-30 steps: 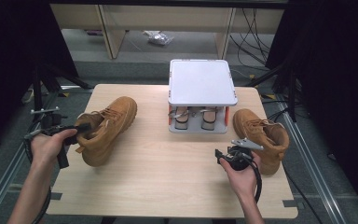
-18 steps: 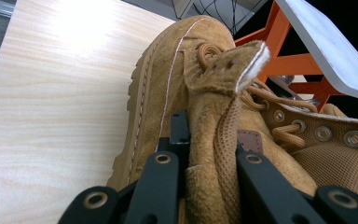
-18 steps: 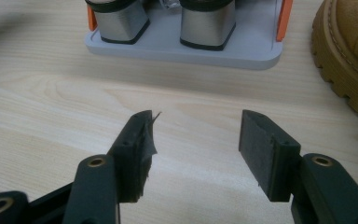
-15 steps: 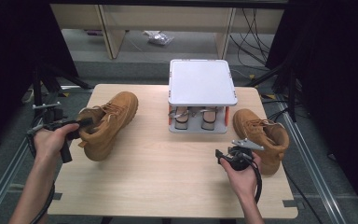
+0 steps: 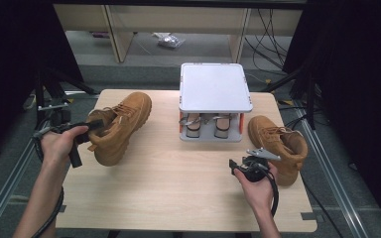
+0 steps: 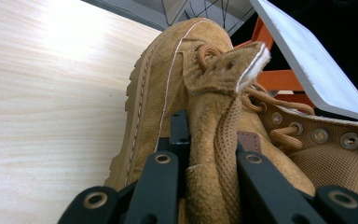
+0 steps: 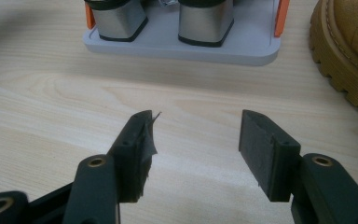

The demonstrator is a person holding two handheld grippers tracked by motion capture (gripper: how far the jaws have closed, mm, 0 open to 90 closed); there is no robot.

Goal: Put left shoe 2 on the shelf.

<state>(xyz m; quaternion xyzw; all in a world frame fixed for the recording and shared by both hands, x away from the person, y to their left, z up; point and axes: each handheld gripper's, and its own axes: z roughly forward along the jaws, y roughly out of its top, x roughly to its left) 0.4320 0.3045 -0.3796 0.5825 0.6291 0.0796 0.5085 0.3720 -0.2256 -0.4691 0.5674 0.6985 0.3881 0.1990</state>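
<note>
The left tool (image 5: pixel 87 130) is clamped on the collar of the left boot (image 5: pixel 121 124), whose long axis runs away from that tool, toe toward the rack (image 5: pixel 214 94) farther along the worktop (image 5: pixel 178 188). The right tool (image 7: pixel 193 140) hangs over bare wood with its jaws apart and nothing between them; the other boot (image 5: pixel 278 146) lies just to its right, nearer this hand.

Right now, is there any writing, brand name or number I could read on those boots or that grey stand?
None readable.
Small brown tab on the tan suede boot held in the left tongs: no legible text.
Flat grey stand top: blank.
</note>
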